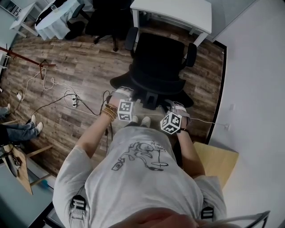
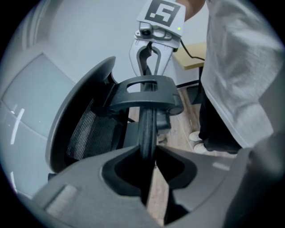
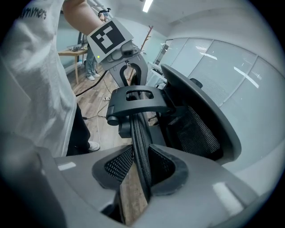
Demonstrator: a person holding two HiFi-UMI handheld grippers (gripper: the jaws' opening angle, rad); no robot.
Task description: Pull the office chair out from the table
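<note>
A black office chair [image 1: 160, 62] stands on the wood floor with its seat toward the white table [image 1: 178, 13] and its back toward me. My left gripper [image 1: 121, 94] and right gripper [image 1: 176, 107] sit side by side at the top of the chair's back. In the left gripper view, my left gripper [image 2: 149, 165] is shut on the black ribbed top rim [image 2: 147, 129], with the right gripper [image 2: 149, 58] across from it. Seen from the right gripper view, my right gripper [image 3: 142, 174] is shut on the same rim [image 3: 139, 133], facing the left gripper [image 3: 129, 73].
Cables and a power strip [image 1: 73, 101] lie on the floor to the left. Another black chair [image 1: 104, 20] and a cloth-covered table [image 1: 58, 20] stand at the back. A wooden table [image 1: 218, 162] is at my right, against the white wall. A person's legs [image 1: 22, 129] show at far left.
</note>
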